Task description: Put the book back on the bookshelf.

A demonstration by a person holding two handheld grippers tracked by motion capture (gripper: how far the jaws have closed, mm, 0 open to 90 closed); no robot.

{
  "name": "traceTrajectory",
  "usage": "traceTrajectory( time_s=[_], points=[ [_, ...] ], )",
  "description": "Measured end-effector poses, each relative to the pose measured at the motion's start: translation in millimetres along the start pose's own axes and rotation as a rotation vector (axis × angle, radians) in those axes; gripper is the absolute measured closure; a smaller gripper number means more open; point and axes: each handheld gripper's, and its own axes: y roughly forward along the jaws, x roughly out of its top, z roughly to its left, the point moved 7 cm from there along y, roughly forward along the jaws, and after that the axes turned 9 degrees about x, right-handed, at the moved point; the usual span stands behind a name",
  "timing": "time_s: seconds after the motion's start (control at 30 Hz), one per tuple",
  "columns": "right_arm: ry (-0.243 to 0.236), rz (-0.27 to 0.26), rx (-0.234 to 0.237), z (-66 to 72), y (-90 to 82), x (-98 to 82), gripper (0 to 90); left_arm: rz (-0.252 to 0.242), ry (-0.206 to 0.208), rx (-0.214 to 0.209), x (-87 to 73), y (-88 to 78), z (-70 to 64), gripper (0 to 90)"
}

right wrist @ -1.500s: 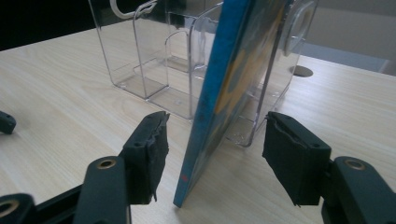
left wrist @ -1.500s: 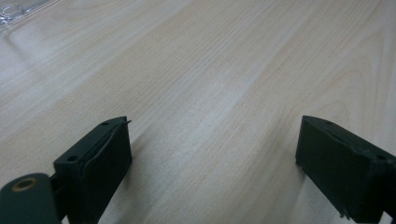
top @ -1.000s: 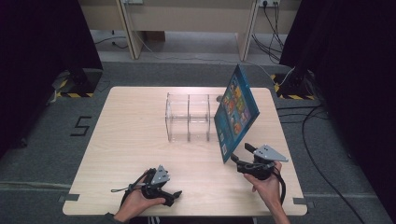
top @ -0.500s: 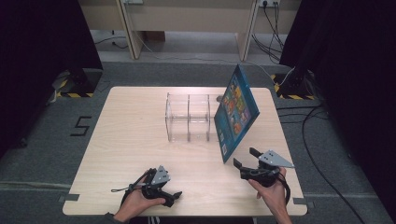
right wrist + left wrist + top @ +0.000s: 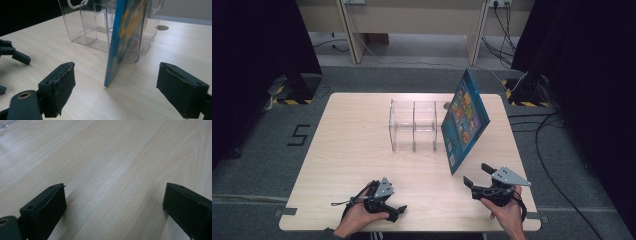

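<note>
A book [image 5: 464,120] stands tilted on the counter [image 5: 352,150], its top leaning on the right end of a clear rack [image 5: 414,125] and its bottom corner resting on the wood in front of the right tongs [image 5: 475,175]. Those tongs have just been opening and stand wide, empty, just short of the book. The left tongs [image 5: 401,212] rest near the counter's front edge, also wide and empty, well apart from the book. In the right gripper view the book [image 5: 125,37] hides part of the rack [image 5: 95,27] behind it, and the rack's top is cut off. A small round mark [image 5: 163,27] lies on the counter beyond; what it is cannot be told.
</note>
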Motion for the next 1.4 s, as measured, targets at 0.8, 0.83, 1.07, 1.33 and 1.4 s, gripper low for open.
traceTrajectory(
  time_s=[0.8,0.83,1.07,1.33,1.4],
  points=[
    [-0.007,0.074,0.023,17.1,-14.3,-19.7,15.8,0.000,0.000,0.000,0.0,0.0,-0.1,3.9],
    [-0.011,0.078,0.021,17.4,-14.6,-20.3,15.8,0.000,-0.001,0.000,0.0,0.0,-0.1,3.9],
    [-0.014,0.128,0.030,22.7,-17.8,-29.4,15.8,0.000,0.000,0.000,0.0,0.0,0.0,3.9],
    [-0.024,0.160,0.022,25.2,-24.0,-36.4,15.8,0.000,0.000,0.000,0.0,0.0,0.0,3.9],
    [-0.021,0.186,0.011,24.2,-25.6,-40.7,15.8,0.000,0.000,0.000,0.0,0.0,0.0,3.9]
  ],
)
